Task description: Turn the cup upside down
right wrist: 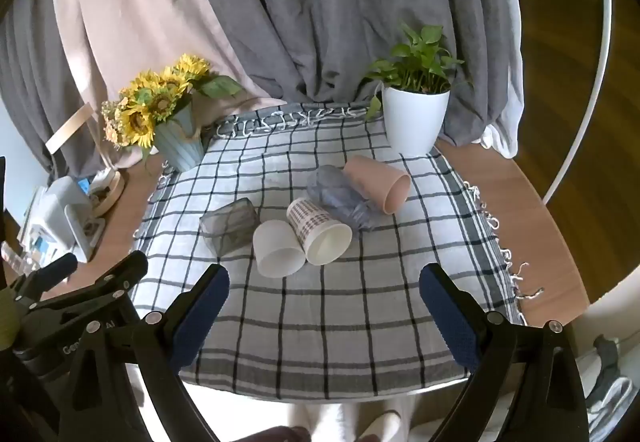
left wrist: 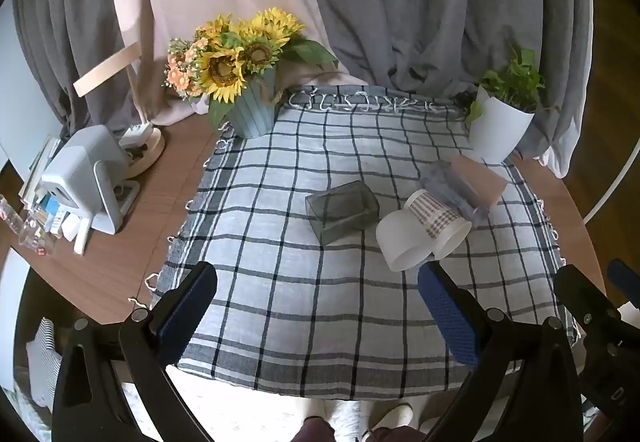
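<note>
Several cups lie on their sides on a checked cloth (right wrist: 320,306). A plain white cup (right wrist: 276,248) (left wrist: 402,240) lies with its mouth toward me. A checked paper cup (right wrist: 318,228) (left wrist: 438,222) lies next to it, touching. A translucent grey-blue cup (right wrist: 342,197) (left wrist: 456,187) and a pink cup (right wrist: 378,179) (left wrist: 480,177) lie behind. My left gripper (left wrist: 318,302) is open and empty, near the cloth's front edge. My right gripper (right wrist: 324,298) is open and empty, in front of the white and checked cups.
A dark clear rectangular box (left wrist: 342,215) (right wrist: 230,228) lies left of the cups. A sunflower pot (left wrist: 252,109) stands at back left, a white plant pot (right wrist: 416,117) at back right. Desk clutter (left wrist: 86,185) sits on the wooden table at left. Curtains hang behind.
</note>
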`<state>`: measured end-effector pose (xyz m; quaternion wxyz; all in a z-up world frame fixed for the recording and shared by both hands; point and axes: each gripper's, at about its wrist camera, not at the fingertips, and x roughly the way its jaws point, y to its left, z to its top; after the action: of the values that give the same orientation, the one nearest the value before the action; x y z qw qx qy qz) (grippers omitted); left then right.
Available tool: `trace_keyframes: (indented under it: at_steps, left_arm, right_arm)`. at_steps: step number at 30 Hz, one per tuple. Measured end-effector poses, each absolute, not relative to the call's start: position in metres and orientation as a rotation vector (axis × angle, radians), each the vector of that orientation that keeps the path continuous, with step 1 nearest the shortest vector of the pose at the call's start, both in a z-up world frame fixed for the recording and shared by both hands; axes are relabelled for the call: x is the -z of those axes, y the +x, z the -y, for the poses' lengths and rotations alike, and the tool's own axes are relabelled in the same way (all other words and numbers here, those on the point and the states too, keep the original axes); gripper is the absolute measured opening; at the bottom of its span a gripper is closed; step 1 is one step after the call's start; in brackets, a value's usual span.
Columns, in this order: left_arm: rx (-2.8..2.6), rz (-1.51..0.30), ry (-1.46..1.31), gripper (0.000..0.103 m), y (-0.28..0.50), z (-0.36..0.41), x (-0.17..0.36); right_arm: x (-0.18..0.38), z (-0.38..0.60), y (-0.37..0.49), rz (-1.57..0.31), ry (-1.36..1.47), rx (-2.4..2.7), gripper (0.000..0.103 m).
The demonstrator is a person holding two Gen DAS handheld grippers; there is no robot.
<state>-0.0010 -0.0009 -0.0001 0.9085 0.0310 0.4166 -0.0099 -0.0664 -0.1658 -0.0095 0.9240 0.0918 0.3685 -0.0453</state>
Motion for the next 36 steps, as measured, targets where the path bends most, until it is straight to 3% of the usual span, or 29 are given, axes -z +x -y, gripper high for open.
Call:
trace_keyframes:
  at_steps: [36]
  left_arm:
    - [0.041, -0.888, 0.062, 0.102, -0.007, -0.002, 0.009]
  right_arm:
    - [0.015, 0.162, -0.067, -0.779, 0.188, 0.081, 0.096]
